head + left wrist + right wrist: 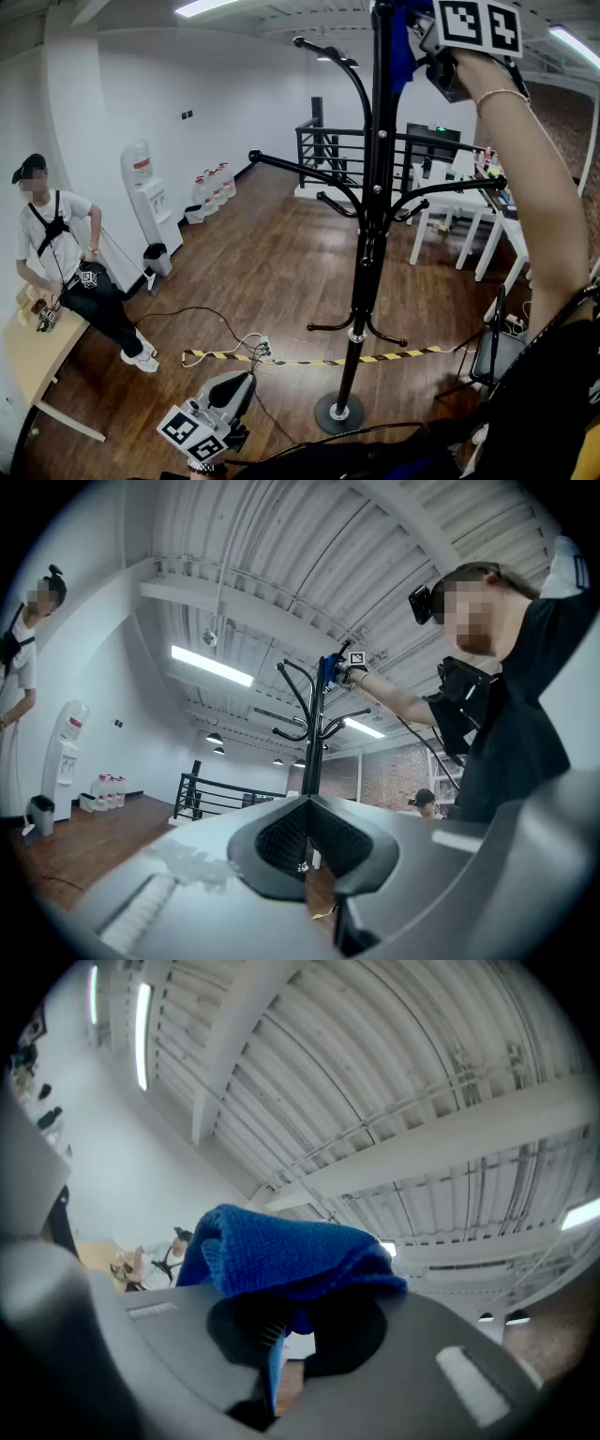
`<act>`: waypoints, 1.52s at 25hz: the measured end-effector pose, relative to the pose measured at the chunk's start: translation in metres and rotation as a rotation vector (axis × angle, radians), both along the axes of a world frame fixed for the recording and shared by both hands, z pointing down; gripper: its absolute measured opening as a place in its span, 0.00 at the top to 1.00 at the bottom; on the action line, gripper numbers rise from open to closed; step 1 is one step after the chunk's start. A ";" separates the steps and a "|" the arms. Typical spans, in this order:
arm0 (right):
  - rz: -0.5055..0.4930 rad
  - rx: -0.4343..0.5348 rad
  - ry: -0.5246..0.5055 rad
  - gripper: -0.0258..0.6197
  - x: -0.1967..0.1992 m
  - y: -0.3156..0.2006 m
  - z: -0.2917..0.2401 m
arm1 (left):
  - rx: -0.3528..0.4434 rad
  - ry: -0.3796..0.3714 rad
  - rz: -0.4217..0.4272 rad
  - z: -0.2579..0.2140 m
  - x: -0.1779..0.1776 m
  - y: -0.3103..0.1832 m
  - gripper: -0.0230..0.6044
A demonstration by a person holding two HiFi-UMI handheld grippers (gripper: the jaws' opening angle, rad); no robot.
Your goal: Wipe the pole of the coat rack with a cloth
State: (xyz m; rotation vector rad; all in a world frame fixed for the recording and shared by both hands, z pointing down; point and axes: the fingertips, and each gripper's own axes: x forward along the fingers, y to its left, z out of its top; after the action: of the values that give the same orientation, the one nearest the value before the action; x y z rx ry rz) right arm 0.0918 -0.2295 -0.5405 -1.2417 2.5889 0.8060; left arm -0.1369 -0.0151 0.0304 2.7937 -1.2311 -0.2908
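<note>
Overhead, the right gripper (419, 49) was held high at the top of the coat rack (366, 244), with its jaws clamped on a folded blue cloth (401, 52). In the right gripper view, the cloth (291, 1251) bulged out above the closed jaws and 1 edge hung down between them. In the head view, the cloth sat against the right side of the black pole (380, 141), above the curved hooks. I could not confirm firm contact.

The left gripper (234, 386) was held low, near the person's body and well apart from the rack. Its jaws were together with nothing between them. From that gripper's view, the rack (314, 733) stood upright ahead, with the cloth (325, 672) at its top.

The rack's round base (339, 412) rested on the wooden floor (253, 272), just in front of a strip of yellow-and-black tape (394, 357). A 2nd person (66, 253) sat at a table (33, 361) to the left, near a water dispenser (145, 202).
</note>
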 end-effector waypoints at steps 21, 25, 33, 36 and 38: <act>0.121 -0.163 0.250 0.93 0.002 0.001 0.086 | -0.002 -0.035 0.171 -0.008 0.061 -0.017 0.96; 0.077 -0.136 0.327 0.93 -0.008 0.009 0.109 | 0.010 -0.040 0.184 -0.008 0.071 -0.016 0.96; 0.176 -0.060 0.486 0.93 -0.013 0.017 0.140 | 0.031 -0.099 0.229 -0.009 0.096 -0.014 0.96; 0.202 -0.050 0.473 0.93 -0.015 0.023 0.141 | 0.063 -0.139 0.227 -0.020 0.102 -0.029 0.96; 0.216 -0.061 0.442 0.93 -0.015 0.025 0.143 | 0.096 -0.152 0.234 -0.032 0.107 -0.036 0.96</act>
State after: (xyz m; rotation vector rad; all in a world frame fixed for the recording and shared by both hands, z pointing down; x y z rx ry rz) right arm 0.0768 -0.2048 -0.3974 -1.5305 2.8633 1.1672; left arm -0.0300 -0.0508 -0.0019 3.0538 -0.9235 -0.1268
